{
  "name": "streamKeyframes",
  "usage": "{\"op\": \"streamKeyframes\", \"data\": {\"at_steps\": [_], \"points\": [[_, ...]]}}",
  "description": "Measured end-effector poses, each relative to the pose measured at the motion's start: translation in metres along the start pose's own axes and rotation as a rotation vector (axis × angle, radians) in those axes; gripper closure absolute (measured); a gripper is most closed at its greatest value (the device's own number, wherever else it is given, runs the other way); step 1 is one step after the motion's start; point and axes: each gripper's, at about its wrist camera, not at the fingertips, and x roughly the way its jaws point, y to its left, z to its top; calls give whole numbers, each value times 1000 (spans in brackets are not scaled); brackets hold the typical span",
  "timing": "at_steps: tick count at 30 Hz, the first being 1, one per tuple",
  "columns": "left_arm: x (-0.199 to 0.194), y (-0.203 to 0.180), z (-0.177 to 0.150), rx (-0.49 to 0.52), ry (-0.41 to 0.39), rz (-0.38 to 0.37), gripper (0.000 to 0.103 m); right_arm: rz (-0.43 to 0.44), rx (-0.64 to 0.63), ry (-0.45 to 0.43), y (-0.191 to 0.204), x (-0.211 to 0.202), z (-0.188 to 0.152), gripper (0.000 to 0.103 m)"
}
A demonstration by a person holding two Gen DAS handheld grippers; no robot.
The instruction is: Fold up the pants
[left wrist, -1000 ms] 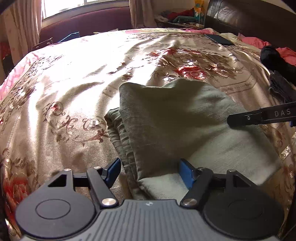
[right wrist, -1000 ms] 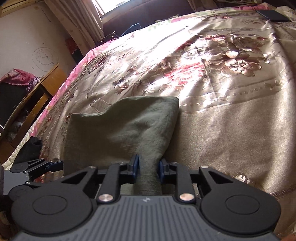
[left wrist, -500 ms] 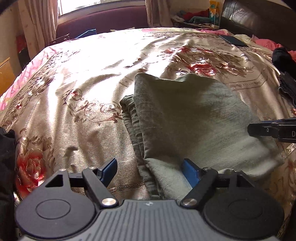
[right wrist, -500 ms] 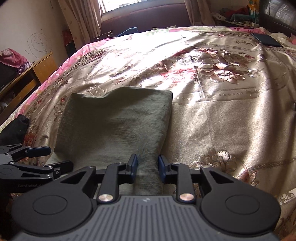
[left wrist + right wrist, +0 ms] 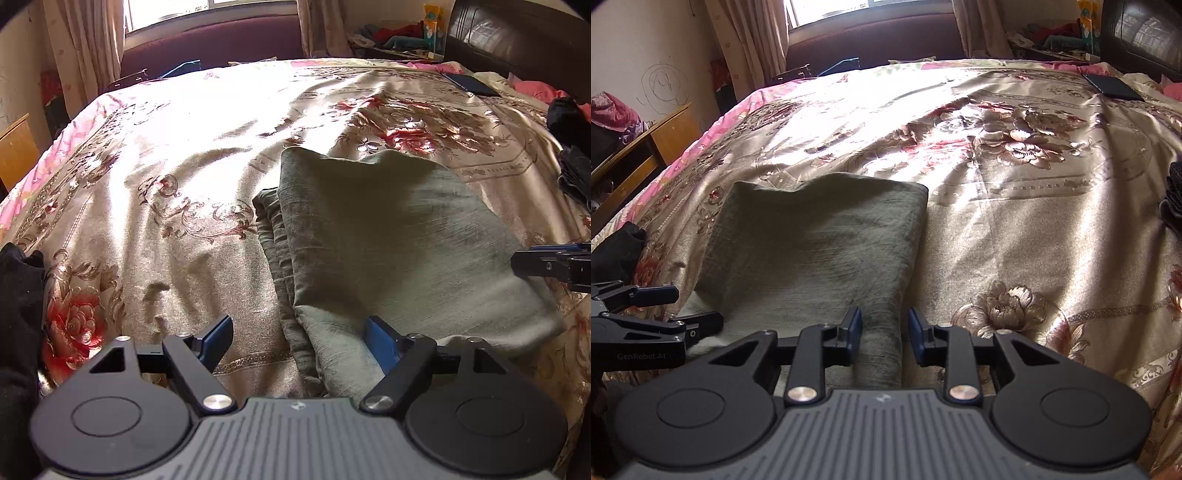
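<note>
Olive green pants (image 5: pixel 388 240) lie folded into a flat rectangle on the floral bedspread (image 5: pixel 166 166), with bunched layers showing along their left edge. My left gripper (image 5: pixel 299 328) stands wide open over their near left corner, and its right pad (image 5: pixel 380 339) rests on the cloth. In the right wrist view the pants (image 5: pixel 812 240) reach down between the fingers of my right gripper (image 5: pixel 885 325). Its jaws stand a little apart around the near right edge, with a gap beside the right pad (image 5: pixel 916 332). Each gripper shows in the other's view: the right gripper (image 5: pixel 546 262), the left gripper (image 5: pixel 694 306).
A black garment (image 5: pixel 18 295) lies at the bed's near left edge. Dark clothes (image 5: pixel 576 173) are piled at the right. A dark flat device (image 5: pixel 1113 86) lies far right near the headboard. A wooden desk (image 5: pixel 646 144) stands left of the bed.
My right gripper's jaws have parted off the pants' edge, and the lifted fold has settled flat. The left jaws have spread wider. Both grippers have drawn back a little.
</note>
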Motion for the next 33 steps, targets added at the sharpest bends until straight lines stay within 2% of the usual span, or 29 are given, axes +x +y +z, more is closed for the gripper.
{"op": "streamKeyframes", "data": {"at_steps": [10, 17, 25, 33], "points": [[-7, -4, -3, 2, -4, 16, 12, -11, -44, -96, 14, -23, -7, 74], [-8, -5, -6, -8, 6, 27, 7, -8, -13, 9, 8, 2, -19, 73], [-17, -11, -8, -7, -2, 52, 7, 3, -10, -41, 9, -19, -24, 71], [-22, -17, -15, -6, 6, 58, 7, 22, 7, -42, 10, -18, -25, 69]]}}
